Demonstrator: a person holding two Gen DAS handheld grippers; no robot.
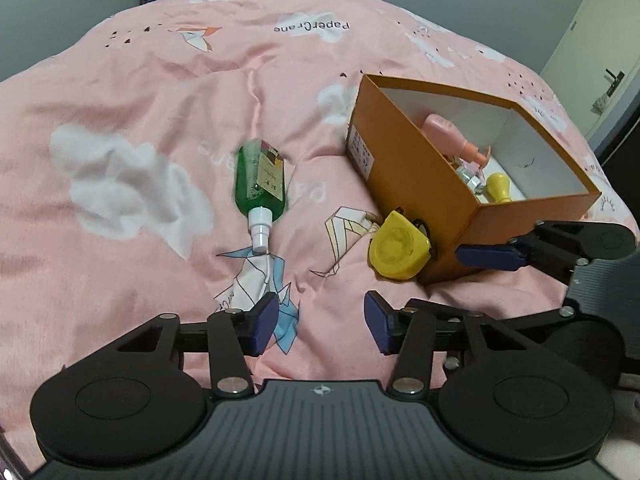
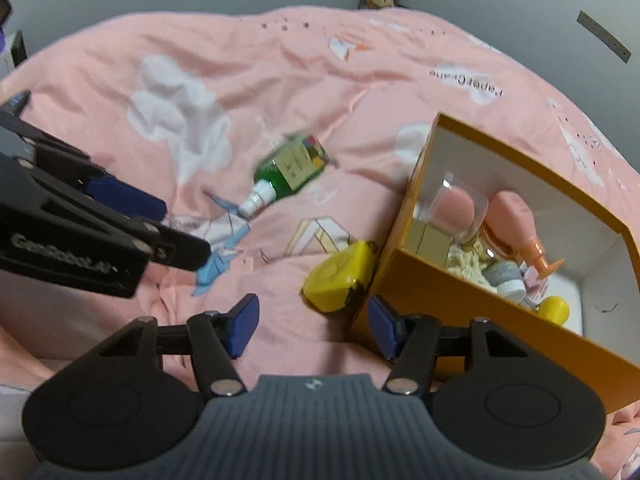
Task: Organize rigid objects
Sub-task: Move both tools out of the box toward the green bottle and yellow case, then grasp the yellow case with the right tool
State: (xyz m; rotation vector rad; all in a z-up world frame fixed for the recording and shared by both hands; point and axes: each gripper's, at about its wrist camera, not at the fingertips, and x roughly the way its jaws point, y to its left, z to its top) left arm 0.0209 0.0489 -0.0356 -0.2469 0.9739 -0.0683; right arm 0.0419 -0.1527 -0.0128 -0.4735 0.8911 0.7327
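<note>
My left gripper [image 1: 320, 322] spread wide, holding nothing, over pink duvet [image 1: 120, 100]. Green spray bottle [image 1: 262, 174] lies at 11 o'clock of it, nozzle toward me. Yellow tape measure [image 1: 400, 250] at 1 o'clock, touching orange box [image 1: 404, 168]. Box holds pink bottle [image 1: 450, 132], yellow knob [image 1: 498, 186], misc. My right gripper [image 2: 312, 326] also spread, empty, right pad beside box corner.

Pink bed cover [image 1: 140, 92]: print "PaperCrane", upside down, in both wrist views. Left claw [image 2: 160, 224] body: embossed "GenRobot.AI", blurred, seen from the right wrist. Sticker on orange box [image 1: 400, 168] and label on green bottle [image 1: 262, 178]: characters too small to read.
</note>
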